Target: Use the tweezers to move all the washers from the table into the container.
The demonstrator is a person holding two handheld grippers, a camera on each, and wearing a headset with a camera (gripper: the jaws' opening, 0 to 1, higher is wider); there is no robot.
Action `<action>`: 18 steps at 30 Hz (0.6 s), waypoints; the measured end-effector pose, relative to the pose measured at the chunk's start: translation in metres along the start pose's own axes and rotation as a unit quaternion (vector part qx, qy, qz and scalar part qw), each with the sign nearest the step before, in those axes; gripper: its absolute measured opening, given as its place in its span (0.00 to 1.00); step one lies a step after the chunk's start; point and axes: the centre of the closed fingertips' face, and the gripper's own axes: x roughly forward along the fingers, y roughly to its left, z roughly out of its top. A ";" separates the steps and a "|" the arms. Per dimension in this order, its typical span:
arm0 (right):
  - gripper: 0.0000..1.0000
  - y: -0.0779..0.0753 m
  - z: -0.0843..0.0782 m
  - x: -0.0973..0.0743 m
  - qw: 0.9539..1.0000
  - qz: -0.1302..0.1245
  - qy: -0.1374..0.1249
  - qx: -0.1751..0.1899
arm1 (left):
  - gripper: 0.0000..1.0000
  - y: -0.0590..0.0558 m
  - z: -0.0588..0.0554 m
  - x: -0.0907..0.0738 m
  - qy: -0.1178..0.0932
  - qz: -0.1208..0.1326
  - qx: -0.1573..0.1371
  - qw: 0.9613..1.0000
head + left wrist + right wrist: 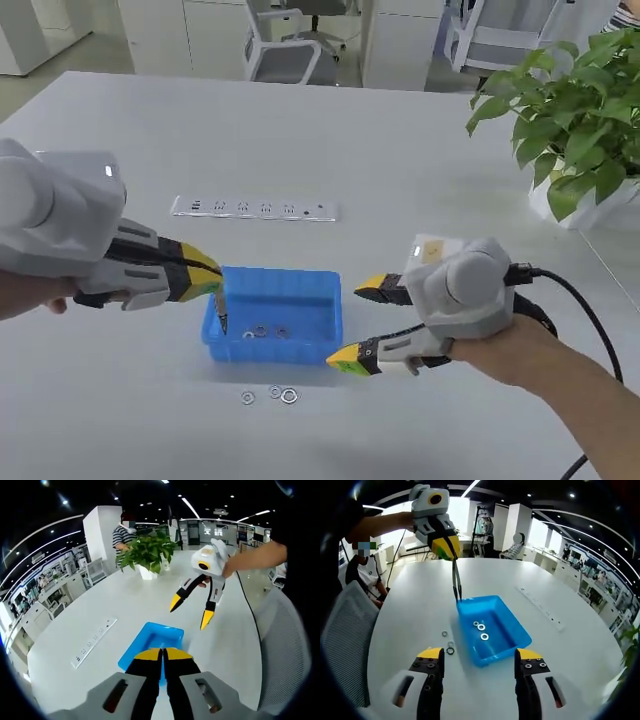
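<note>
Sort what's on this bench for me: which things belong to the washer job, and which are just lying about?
Job: tweezers, clamped in the left gripper; blue container; three washers on the table; three washers inside it.
Lying about: power strip; potted plant; office chairs beyond the table.

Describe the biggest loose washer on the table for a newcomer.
Find the blue plastic container mid-table. Three metal washers lie outside its near wall; in the head view, yours is the rightmost washer, bigger and thicker-ringed than the others.
</note>
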 end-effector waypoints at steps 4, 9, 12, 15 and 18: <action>0.61 0.004 -0.003 -0.004 1.000 -0.009 -0.006 0.019 | 0.05 -0.008 -0.003 0.000 0.001 -0.003 0.000 1.000; 0.65 0.007 -0.002 -0.008 0.999 -0.019 -0.016 0.030 | 0.05 -0.018 -0.009 0.004 -0.003 -0.007 0.002 1.000; 0.66 0.010 -0.002 -0.012 0.999 -0.025 -0.022 0.036 | 0.05 -0.025 -0.013 0.006 -0.003 -0.012 -0.001 1.000; 0.68 0.013 -0.005 -0.015 0.999 -0.026 -0.020 0.037 | 0.05 -0.030 -0.016 0.008 -0.002 -0.015 -0.001 1.000; 0.70 0.016 -0.010 -0.018 0.999 -0.030 -0.016 0.040 | 0.05 -0.034 -0.018 0.011 -0.004 -0.019 -0.002 1.000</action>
